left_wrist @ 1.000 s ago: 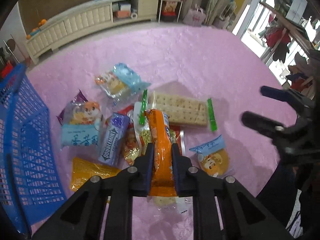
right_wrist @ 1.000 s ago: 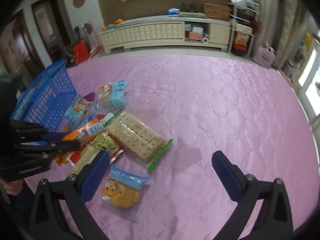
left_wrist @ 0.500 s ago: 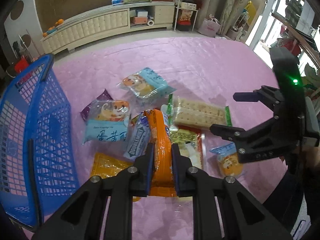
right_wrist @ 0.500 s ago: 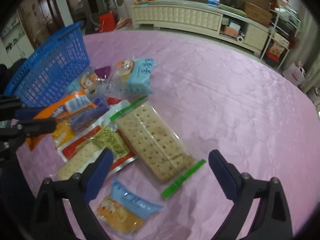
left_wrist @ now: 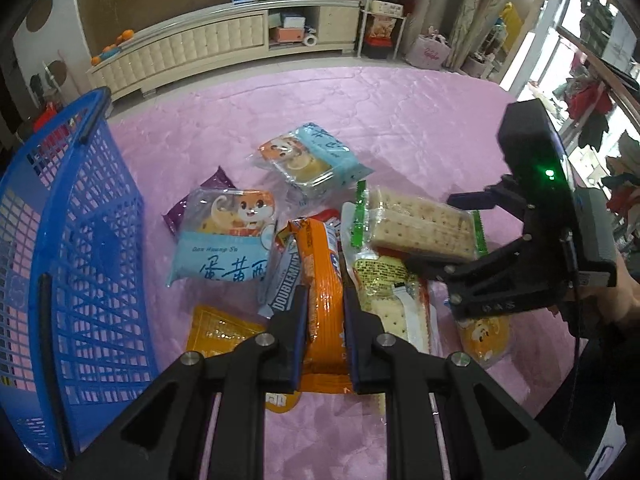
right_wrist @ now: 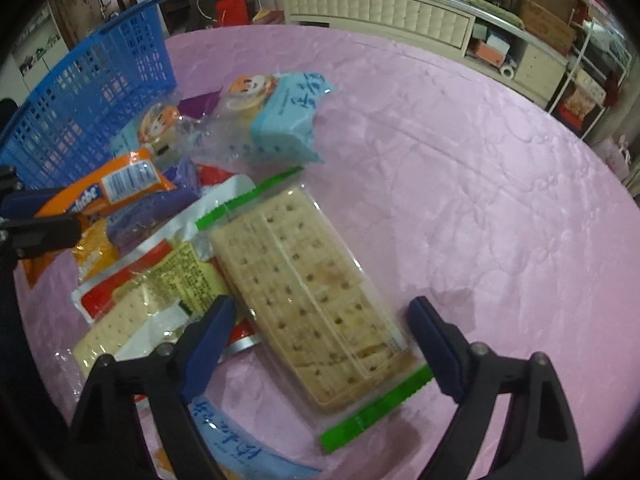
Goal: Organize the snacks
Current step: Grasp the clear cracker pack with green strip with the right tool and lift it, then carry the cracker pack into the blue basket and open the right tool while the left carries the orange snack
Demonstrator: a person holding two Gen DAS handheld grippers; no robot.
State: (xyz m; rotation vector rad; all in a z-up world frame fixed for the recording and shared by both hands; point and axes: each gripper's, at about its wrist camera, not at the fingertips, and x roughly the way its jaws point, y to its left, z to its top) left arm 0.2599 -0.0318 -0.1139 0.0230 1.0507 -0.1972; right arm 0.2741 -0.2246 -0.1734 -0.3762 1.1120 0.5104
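Your left gripper (left_wrist: 323, 312) is clamped on the orange snack packet (left_wrist: 322, 280), its two pads pressed flat against the packet's sides, with the wrapper running up between them over the pile. Your right gripper (right_wrist: 320, 332) stands apart around the clear cracker pack with green ends (right_wrist: 308, 292); its jaws have just been closing, yet the blue pads do not touch the wrapper on either side, so it grips nothing. The cracker pack lies flat on the pink cloth (right_wrist: 460, 168), one green end near the pads and the other pointing toward the pile. Just beside it, partly tucked under its edge, lies the red-and-white cracker packet (right_wrist: 136, 300). In the left wrist view, the purple Doublemint pack (left_wrist: 282, 284) sits against the left side of the orange packet, with a yellow packet (left_wrist: 218, 330) below it. The light-blue squirrel packet (left_wrist: 226, 240) lies left of the pile and a second one (left_wrist: 310, 156) sits farther back, a dark purple wrapper (left_wrist: 212, 188) peeking out behind the first. A small round cake in a blue-topped wrapper (left_wrist: 486, 334) rests under your right tool. The blue basket (left_wrist: 60, 248) stands at the left edge of the cloth, close to the snacks; its mesh wall faces you.
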